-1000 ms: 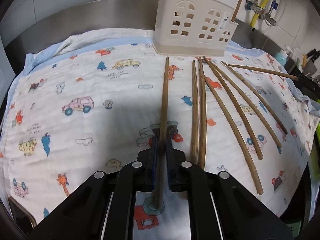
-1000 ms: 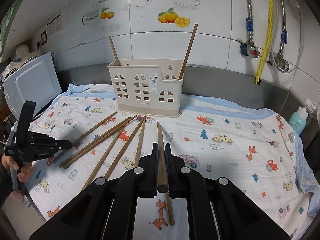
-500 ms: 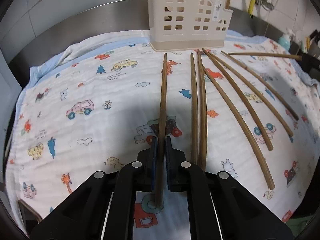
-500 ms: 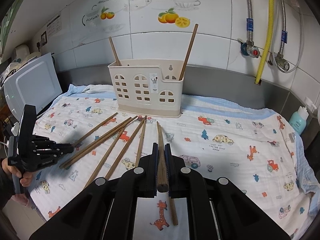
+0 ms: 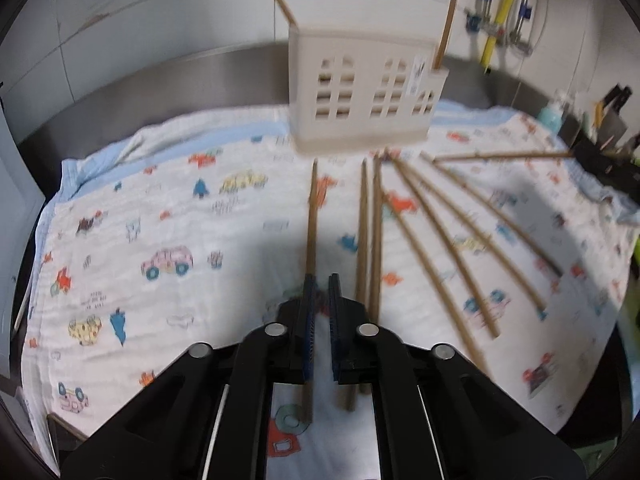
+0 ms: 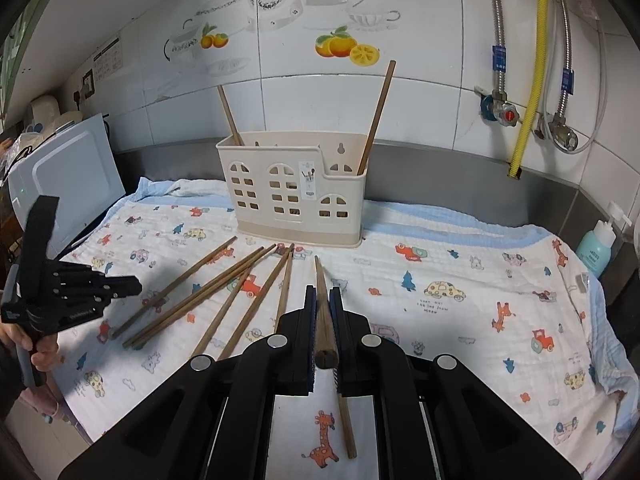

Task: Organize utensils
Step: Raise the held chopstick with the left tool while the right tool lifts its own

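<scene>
- Up off the cloth (image 5: pixel 160 200) since half a second ago: left gripper (image 5: pixel 322 292), at the far left in the right wrist view, gripped by a hand (image 6: pixel 42 358).
- Pads closed together on nothing, just a sliver of cloth between them; leftmost chopstick (image 5: pixel 311 216) flat on the cloth, partly hidden behind the left finger.
- Just to its right, a pair of chopsticks (image 5: pixel 363 232) side by side, then more fanned out, all lying on the cloth with their tips near the holder (image 5: pixel 360 92).
- At the back, the cream holder upright on the cloth, with a left standing chopstick (image 6: pixel 230 116) and a right standing chopstick (image 6: pixel 378 120) leaning out of it.
- Furthest right, right gripper (image 6: pixel 324 292) clamped on a held chopstick (image 6: pixel 322 320) pointing toward the holder, above a lower chopstick (image 6: pixel 347 428) on the cloth.
</scene>
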{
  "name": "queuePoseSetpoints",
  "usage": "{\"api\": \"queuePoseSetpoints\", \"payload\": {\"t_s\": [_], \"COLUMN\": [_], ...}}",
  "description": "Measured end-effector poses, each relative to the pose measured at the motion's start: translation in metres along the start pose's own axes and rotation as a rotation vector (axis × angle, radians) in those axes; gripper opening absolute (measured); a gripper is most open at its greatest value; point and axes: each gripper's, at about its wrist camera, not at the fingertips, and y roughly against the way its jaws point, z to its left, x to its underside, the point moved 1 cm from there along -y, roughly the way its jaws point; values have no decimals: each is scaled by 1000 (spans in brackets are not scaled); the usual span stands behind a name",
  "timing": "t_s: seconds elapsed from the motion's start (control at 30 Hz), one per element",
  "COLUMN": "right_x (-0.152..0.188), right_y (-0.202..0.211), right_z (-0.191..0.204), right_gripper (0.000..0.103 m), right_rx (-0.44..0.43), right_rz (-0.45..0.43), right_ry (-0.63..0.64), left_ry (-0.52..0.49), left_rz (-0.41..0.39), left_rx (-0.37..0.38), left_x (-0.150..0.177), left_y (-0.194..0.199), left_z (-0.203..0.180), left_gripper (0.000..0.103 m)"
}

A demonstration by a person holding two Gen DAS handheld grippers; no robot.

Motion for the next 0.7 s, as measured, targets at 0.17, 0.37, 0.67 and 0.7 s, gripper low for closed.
{"api": "queuePoseSetpoints", "payload": {"t_s": [0.17,0.37,0.67,0.7], "right_x": [-8,-12,-9,-9], "right_y": [2,2,0,0], "right_z": [4,8,7,7], "right_gripper": [6,6,6,6], "right_rx": [-5,-15,-20,-20], "right_rz": [-17,-24,-16,-17], "right_ry": [5,12,10,9], "left_ry": [-1,4,35,32], "left_rz": [-64,-26,59,62], "left_rx": [20,11,29,27], "left_x": [-14,-1,32,35], "left_y": [12,6,-16,-17], "left_z": [-2,2,7,7], "left_gripper": [2,4,35,35]}}
